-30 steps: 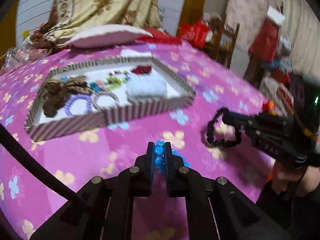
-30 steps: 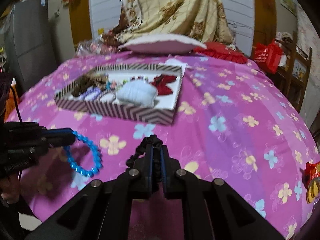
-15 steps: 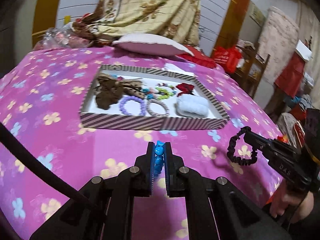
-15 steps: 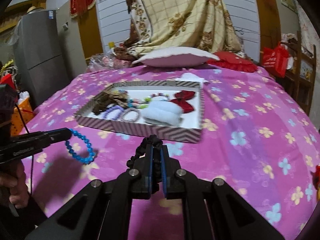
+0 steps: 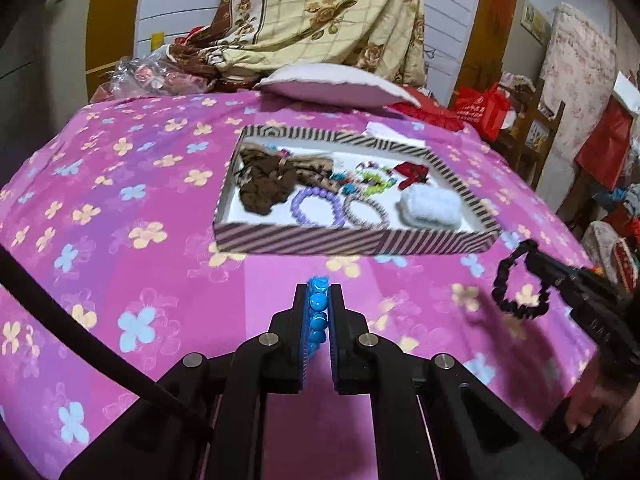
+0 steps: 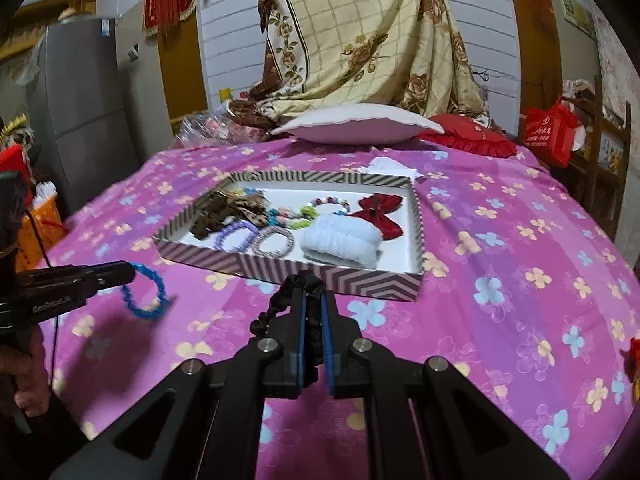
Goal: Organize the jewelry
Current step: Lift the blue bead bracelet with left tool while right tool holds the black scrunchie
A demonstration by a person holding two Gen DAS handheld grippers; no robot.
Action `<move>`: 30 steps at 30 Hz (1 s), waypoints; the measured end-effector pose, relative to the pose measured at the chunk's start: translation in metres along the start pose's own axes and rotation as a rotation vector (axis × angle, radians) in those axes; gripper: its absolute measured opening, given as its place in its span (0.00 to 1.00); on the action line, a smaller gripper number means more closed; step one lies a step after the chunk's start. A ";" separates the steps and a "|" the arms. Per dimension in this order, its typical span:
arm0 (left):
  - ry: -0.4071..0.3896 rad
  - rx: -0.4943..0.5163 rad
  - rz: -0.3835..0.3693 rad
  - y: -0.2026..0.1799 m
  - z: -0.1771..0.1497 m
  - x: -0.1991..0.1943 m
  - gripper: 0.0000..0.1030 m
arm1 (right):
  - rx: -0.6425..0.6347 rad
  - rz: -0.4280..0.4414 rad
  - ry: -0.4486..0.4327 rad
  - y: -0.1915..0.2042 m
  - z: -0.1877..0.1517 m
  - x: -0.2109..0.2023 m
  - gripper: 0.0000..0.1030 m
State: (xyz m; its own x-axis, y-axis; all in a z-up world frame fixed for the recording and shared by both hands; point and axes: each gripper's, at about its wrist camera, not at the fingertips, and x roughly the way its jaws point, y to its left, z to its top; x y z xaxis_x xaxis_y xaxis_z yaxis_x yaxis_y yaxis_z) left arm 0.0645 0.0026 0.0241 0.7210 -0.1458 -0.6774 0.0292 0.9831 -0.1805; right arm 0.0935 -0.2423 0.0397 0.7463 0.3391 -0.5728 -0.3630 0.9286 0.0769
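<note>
My left gripper is shut on a blue bead bracelet, which hangs as a loop in the right wrist view. My right gripper is shut on a black hair tie, which dangles as a black ring at the right of the left wrist view. Both are held above the pink flowered bedspread, in front of the striped box. Inside it lie a brown scrunchie, a purple bracelet, a grey bracelet, a white fluffy piece and a red bow.
A white pillow and a red cushion lie behind the box under a hanging floral cloth. A grey fridge stands at the left, a wooden rack with a red bag at the right. A person's hand holds the left gripper.
The left wrist view has swung round and levelled, so the box now sits ahead and centred. Both grippers drew back a little from the box, each still holding its piece.
</note>
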 end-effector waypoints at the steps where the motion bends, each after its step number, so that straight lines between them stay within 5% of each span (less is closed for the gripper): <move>1: 0.008 -0.005 0.005 0.001 -0.002 0.003 0.21 | -0.002 -0.005 0.005 0.000 -0.001 0.002 0.07; 13: 0.015 0.010 0.128 0.002 -0.010 0.009 0.21 | -0.049 -0.072 0.009 0.010 -0.002 0.012 0.07; 30: 0.036 -0.004 0.141 0.004 -0.013 0.015 0.21 | -0.112 -0.112 0.002 0.025 -0.003 0.015 0.07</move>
State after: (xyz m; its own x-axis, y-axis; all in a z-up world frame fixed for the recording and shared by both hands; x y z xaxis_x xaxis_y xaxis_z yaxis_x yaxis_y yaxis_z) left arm 0.0662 0.0030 0.0040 0.6926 -0.0097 -0.7212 -0.0738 0.9937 -0.0843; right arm 0.0943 -0.2148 0.0309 0.7847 0.2339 -0.5741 -0.3374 0.9381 -0.0789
